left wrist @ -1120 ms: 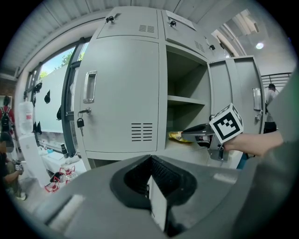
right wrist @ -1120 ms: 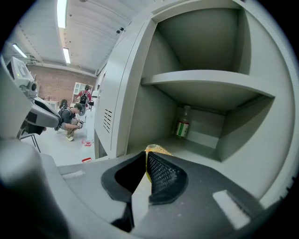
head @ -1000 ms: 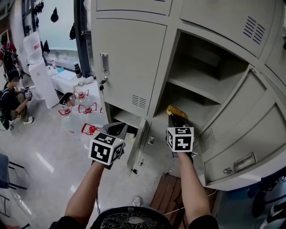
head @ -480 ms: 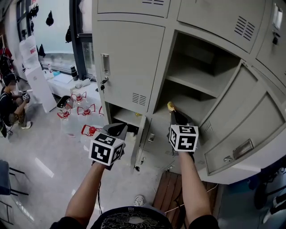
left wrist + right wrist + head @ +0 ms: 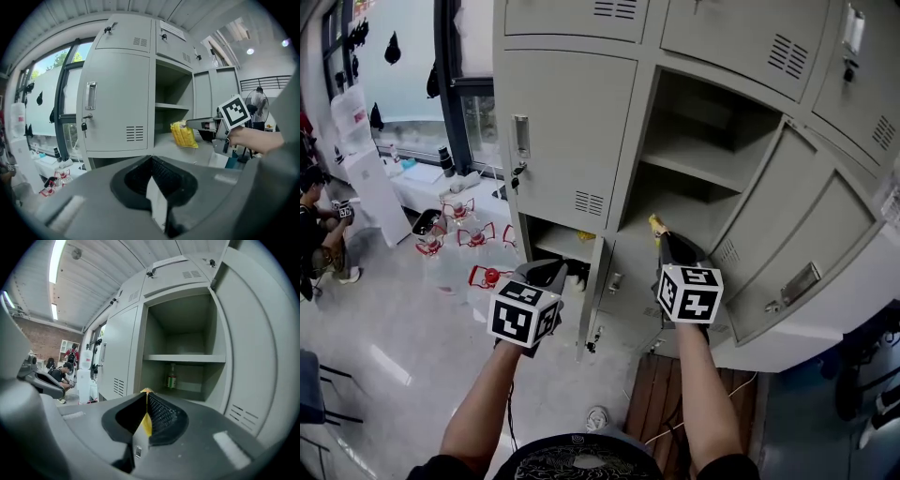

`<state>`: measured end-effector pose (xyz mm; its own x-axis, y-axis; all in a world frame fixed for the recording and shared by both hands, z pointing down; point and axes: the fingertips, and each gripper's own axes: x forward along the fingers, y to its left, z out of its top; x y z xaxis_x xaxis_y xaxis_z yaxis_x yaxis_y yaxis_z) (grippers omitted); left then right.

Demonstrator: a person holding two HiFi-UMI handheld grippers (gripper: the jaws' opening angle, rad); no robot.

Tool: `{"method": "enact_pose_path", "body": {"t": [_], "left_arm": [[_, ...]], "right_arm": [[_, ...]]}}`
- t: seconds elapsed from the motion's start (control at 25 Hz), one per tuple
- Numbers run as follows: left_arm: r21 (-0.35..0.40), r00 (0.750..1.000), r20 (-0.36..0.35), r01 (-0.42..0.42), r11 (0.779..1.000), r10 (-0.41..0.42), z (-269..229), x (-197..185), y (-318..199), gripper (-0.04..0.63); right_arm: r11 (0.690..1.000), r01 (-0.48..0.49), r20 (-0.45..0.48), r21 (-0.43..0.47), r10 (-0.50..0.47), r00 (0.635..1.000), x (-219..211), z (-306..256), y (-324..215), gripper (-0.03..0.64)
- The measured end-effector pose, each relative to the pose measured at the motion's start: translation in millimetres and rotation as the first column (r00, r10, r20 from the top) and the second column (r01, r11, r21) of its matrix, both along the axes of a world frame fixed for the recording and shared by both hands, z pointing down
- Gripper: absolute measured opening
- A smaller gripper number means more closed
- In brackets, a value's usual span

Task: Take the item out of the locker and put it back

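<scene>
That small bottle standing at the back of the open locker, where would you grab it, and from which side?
Probably around the body of the bottle, coming in level from the front through the open doorway. It stands upright near the back wall with the shelf overhead, so a reach from above looks blocked; the jaws would close on its two sides.

We see only a thin edge of the yellow packet (image 5: 146, 422) in the right gripper view, pinched between the jaws. In the head view the right gripper (image 5: 666, 246) covers all but the packet's tip. The bottle (image 5: 172, 376) at the back of the locker (image 5: 185, 333) is too small for us to read its label. The seated person (image 5: 317, 225) is cut off by the left edge.
</scene>
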<state>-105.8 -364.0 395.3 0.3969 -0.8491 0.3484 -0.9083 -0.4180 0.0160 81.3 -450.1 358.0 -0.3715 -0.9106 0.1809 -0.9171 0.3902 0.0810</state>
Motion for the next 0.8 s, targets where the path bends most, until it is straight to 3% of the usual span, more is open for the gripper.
{"method": "enact_pose_path", "body": {"t": [0.8], "left_arm": [[0.025, 0.997, -0.041, -0.060, 0.998, 0.061, 0.1, -9.5, 59.7, 0.001]], "right_arm": [[0.997, -0.078, 0.085, 0.004, 0.078, 0.993, 2.0, 0.7, 113.3, 0.034]]}}
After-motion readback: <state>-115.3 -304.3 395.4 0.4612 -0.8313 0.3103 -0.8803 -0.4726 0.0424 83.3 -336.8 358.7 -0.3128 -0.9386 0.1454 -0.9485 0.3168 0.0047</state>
